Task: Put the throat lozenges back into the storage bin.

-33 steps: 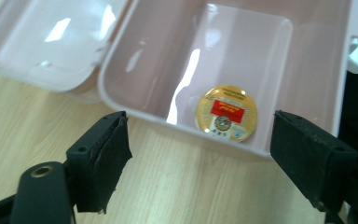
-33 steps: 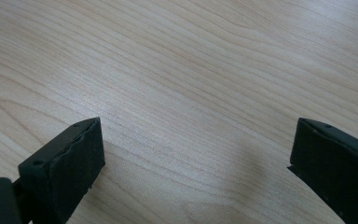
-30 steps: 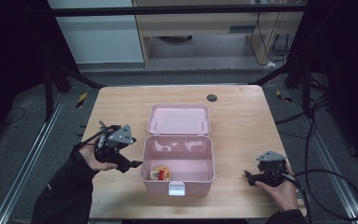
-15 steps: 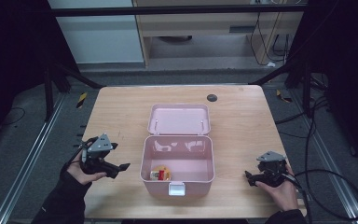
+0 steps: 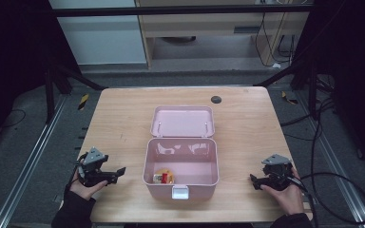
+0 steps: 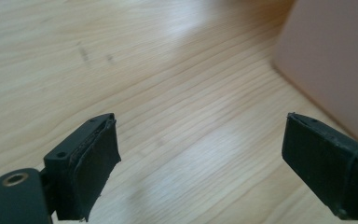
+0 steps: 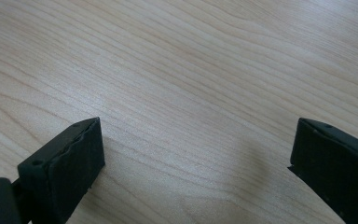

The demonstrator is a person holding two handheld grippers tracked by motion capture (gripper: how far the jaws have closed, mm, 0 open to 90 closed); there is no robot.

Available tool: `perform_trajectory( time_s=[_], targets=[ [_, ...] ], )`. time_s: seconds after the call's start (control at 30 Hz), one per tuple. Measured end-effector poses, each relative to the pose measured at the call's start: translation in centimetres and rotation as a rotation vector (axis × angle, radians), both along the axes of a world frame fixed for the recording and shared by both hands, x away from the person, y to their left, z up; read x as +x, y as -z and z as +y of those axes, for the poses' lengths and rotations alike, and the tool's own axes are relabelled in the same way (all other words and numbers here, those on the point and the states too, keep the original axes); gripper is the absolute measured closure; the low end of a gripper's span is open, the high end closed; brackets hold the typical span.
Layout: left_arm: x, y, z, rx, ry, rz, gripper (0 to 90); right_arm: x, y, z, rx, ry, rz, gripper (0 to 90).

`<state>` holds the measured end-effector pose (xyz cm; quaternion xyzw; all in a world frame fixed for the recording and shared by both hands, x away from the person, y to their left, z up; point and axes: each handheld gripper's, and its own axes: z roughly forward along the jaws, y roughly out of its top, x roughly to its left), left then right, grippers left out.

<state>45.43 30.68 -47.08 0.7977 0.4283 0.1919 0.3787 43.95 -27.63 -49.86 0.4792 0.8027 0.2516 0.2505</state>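
Observation:
A pink plastic box (image 5: 180, 161) stands in the middle of the wooden table (image 5: 123, 118) with its lid (image 5: 183, 121) flung back. A small red and yellow item (image 5: 163, 177) lies in its front left corner. My left gripper (image 5: 119, 172) rests low near the table's front left, open, with bare wood between its jaws. The box's pink wall (image 6: 331, 65) rises to the right in the left gripper view, where the left gripper (image 6: 200, 163) stands wide. My right gripper (image 5: 254, 181) sits near the front right edge, also open. Bare wood lies between the wide jaws of the right gripper (image 7: 196, 163).
A dark round grommet (image 5: 216, 99) is set in the table's far side. Black frame bars and cables (image 5: 323, 180) run around the table. A white latch (image 5: 179, 192) sits on the box's front.
My left gripper has drawn back from beside the box toward the table's front left and settled low. The right gripper has stayed put.

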Motion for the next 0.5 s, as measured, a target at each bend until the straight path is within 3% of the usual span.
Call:
perform_trajectory(
  time_s=[0.17,0.2,0.27,0.4,0.5],
  targets=[
    [-0.4,1.3,1.4,0.012,-0.123,0.0,10.0,-0.1,0.1,-0.1,0.01,0.005,-0.004,3.0],
    [-0.4,1.3,1.4,0.012,-0.123,0.0,10.0,-0.1,0.1,-0.2,0.014,0.004,-0.005,3.0],
    [-0.6,1.6,1.8,0.028,-0.169,0.003,10.1,-0.1,0.1,-0.3,0.017,0.006,-0.005,3.0],
    [-0.6,1.7,2.6,0.015,-0.229,-0.011,10.2,-0.1,0.2,-0.4,0.023,0.013,-0.008,2.5],
    [-0.6,1.9,2.7,0.017,-0.239,-0.008,10.2,-0.1,0.2,-0.5,0.026,0.017,-0.012,2.5]
  ],
)
